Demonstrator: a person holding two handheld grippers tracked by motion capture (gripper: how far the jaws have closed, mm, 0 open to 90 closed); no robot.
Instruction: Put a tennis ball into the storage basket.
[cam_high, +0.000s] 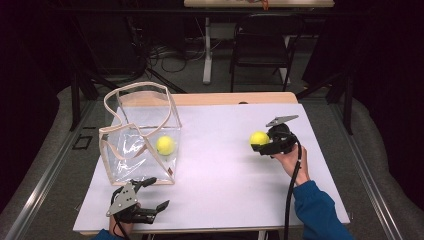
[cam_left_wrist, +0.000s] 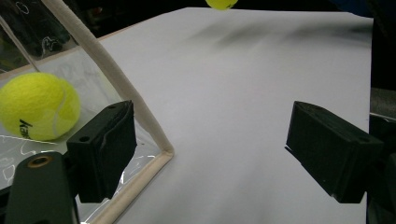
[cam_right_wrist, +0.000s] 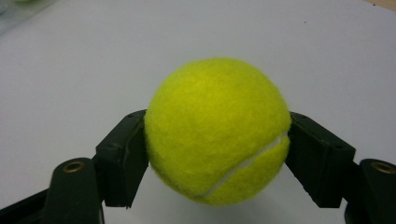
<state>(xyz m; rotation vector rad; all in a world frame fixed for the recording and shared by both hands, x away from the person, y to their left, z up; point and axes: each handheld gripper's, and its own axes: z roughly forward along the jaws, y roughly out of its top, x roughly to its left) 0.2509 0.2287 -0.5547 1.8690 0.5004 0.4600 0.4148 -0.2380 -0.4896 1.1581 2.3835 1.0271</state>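
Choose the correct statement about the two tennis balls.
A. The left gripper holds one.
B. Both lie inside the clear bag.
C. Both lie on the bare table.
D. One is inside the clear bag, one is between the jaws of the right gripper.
D: one tennis ball sits inside the clear bag, and the right gripper clamps the other tennis ball from both sides.

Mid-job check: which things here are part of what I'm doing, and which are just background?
In play:
- tennis ball clamped in the right hand-held gripper
- second tennis ball inside the clear bag
- left hand-held gripper, open beside the bag's near corner

Background:
- folding chair
- floor cables
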